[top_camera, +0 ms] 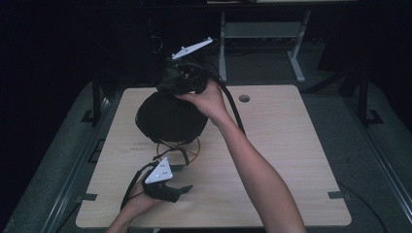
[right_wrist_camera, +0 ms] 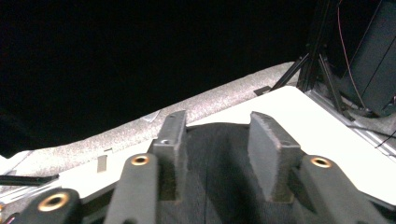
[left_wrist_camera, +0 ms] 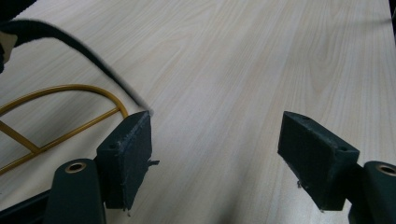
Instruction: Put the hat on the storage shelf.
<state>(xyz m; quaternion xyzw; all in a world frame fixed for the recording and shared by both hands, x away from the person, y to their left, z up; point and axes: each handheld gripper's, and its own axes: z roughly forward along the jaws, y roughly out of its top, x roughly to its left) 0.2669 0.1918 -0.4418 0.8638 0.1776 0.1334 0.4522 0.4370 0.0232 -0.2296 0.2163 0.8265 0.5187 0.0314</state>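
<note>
Hat on stand, right tool letting go

Black hat (top_camera: 167,118) sits on the gold wire stand (top_camera: 178,148) at worktop (top_camera: 291,160) centre, dome rounded, dark felt-like, a strap hanging at 6 o'clock. Right tool (right_wrist_camera: 218,140) at the hat's 12 o'clock, jaws part-open astride the fabric, not pinching. Left tool (top_camera: 180,188) at 6 o'clock, wide, empty. Left to do, likely: withdraw.

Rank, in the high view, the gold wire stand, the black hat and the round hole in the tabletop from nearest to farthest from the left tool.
1. Gold wire stand: just beyond the left tool, under the hat.
2. Black hat: on top of the stand, farther up the table.
3. Round hole: near the far edge, to the right.
</note>
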